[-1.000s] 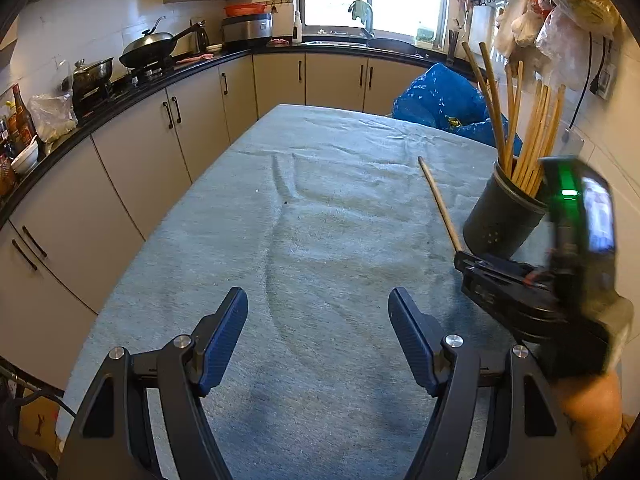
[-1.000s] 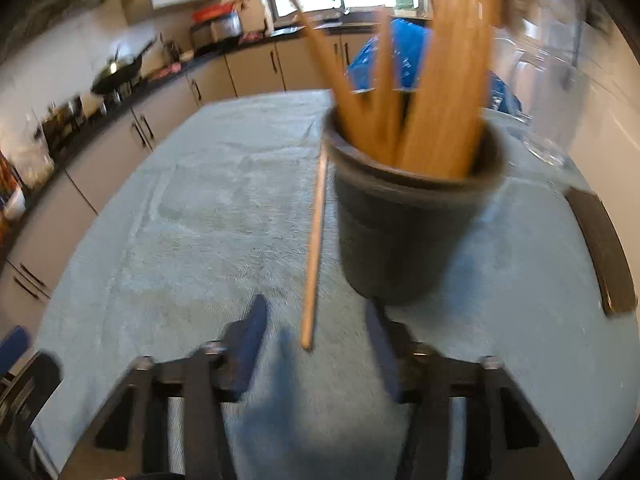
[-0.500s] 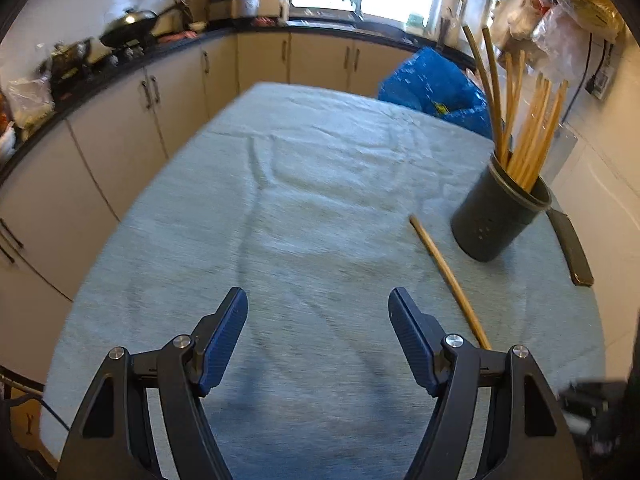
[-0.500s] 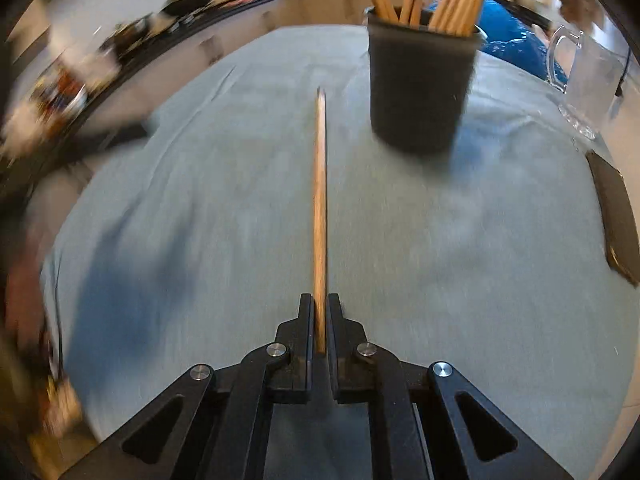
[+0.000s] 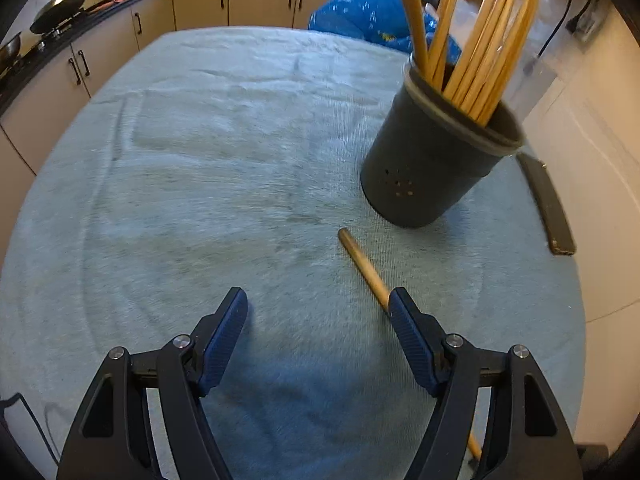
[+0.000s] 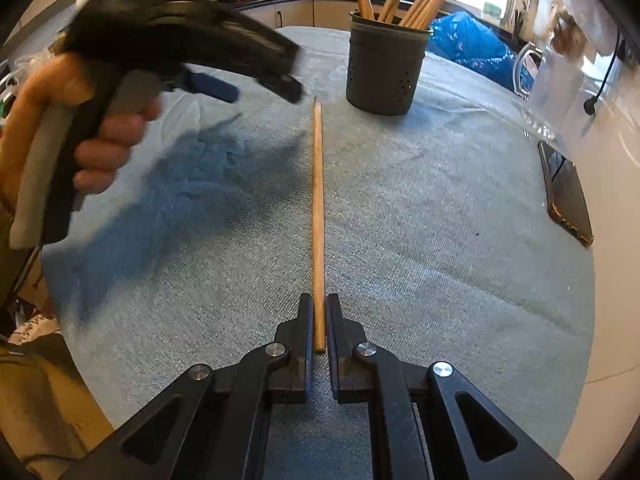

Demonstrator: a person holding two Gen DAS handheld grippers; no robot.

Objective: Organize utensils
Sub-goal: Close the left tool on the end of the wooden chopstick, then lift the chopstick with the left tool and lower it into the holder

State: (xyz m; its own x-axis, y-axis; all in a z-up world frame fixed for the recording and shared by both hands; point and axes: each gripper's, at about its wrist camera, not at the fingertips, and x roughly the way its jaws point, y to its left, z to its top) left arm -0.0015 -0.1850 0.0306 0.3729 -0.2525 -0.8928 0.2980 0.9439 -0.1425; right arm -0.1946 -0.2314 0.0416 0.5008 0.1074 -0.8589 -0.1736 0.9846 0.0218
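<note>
Since the earlier shots the left gripper [image 5: 318, 308] has swung in over the cloth [image 5: 224, 168] toward the chopstick [image 6: 318, 216], and the holder [image 5: 436, 160] now sits just ahead and to its right instead of far off. Its jaws stand wide with nothing between them; the stick passes under the right finger [image 5: 412, 328] rather than through the gap, far as I can tell. Over on the right, the right gripper [image 6: 319, 320] has clamped its jaws on the near end of the stick, which runs straight out ahead of it, tip pointing at a spot just left of the holder. From that side you can see the hand [image 6: 92, 120] carrying the left gripper up at the left, blurry, close to the tip. What worries me: gripped right at the end, that long stick can pivot or slip out when it gets tipped up. The left gripper could also knock the free end, or bump the holder. And the holder is already packed with chopsticks [image 5: 472, 52], so the tip might catch on them or on the rim. A phone [image 6: 568, 196] lies off to the right, well clear.
</note>
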